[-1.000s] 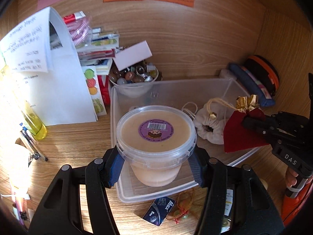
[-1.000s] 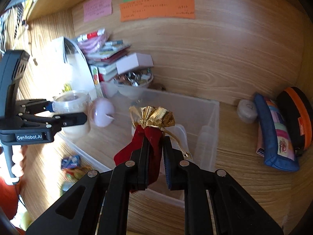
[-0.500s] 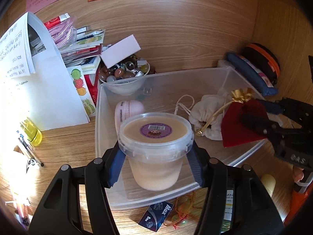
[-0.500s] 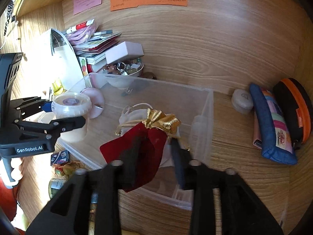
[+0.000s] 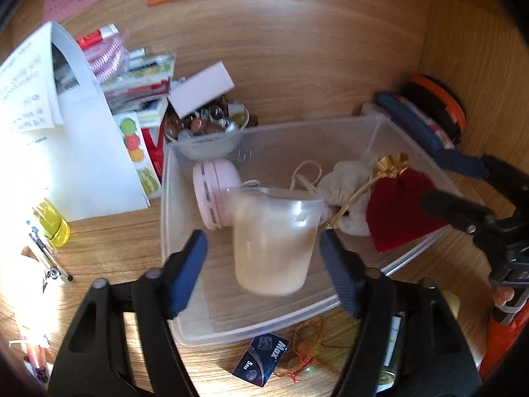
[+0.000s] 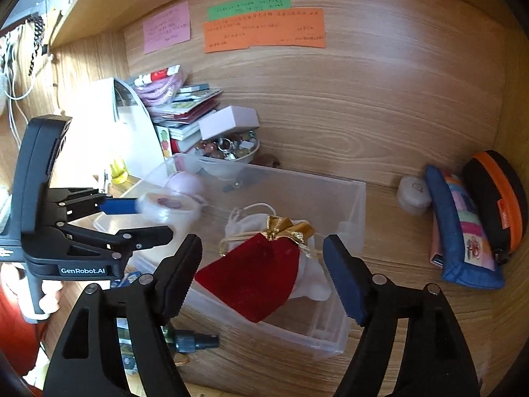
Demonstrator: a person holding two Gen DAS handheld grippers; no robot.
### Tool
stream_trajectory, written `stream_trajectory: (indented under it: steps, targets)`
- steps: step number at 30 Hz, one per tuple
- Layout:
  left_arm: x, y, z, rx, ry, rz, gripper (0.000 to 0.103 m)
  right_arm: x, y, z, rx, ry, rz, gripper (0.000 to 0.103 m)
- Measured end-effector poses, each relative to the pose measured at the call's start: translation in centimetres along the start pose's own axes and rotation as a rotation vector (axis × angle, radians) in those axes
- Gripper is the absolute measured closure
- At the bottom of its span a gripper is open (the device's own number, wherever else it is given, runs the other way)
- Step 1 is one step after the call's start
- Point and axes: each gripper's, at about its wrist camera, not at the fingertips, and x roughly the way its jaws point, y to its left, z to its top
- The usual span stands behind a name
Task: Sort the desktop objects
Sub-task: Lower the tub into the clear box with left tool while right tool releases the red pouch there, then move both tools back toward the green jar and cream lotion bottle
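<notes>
Wood surface [image 5: 109,241] with a clear bin [image 5: 172,231] in the middle, open top. Left tool [image 5: 263,264] spread wide, fingers either side of a lidded tub [image 5: 272,244] but not touching it; tub is blurred and tilted, inside the bin. Right tool [image 6: 263,271] also spread wide, holding nothing; red pouch [image 6: 254,274] with gold top lies over the bin's near rim, resting on a white pouch [image 6: 310,281] inside. Pink round case [image 5: 215,195] on edge in the bin's back left corner, touching the tub. Behind the bin: bowl [image 5: 211,145] of beads, stack of booklets [image 5: 142,76], white folded paper [image 5: 82,139] at left. Right of the bin: blue pencil case [image 6: 463,235] leaning on an orange-black case [image 6: 499,195], small white box [image 6: 413,193] beside them. In front of the bin: small dark box [image 5: 261,359] marked Max, tangle of string [image 5: 307,347].
</notes>
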Motion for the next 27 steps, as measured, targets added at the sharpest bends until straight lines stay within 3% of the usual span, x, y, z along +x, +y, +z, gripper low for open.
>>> stream_trajectory:
  steps: [4, 11, 16, 21, 27]
  targets:
    - [-1.7, -0.1, 0.0, 0.003, -0.045, 0.031, 0.022, 0.0, -0.2, 0.1, 0.013, -0.004, 0.017, 0.026]
    - [-4.0, 0.1, -0.7, -0.003, -0.053, 0.065, 0.022, 0.0, -0.3, 0.1, 0.023, 0.004, 0.065, 0.026]
    - [-6.7, 0.4, -1.6, 0.005, -0.093, 0.116, 0.012, -0.5, 0.4, 0.3, 0.022, 0.012, 0.077, 0.026]
    - [-9.2, 0.2, -2.6, 0.005, -0.133, 0.151, 0.006, -2.7, 1.2, 0.2, 0.015, -0.012, 0.097, 0.025]
    - [-11.1, 0.1, -3.6, 0.011, -0.151, 0.153, 0.005, -5.5, 1.5, -0.6, 0.026, -0.040, 0.103, 0.021]
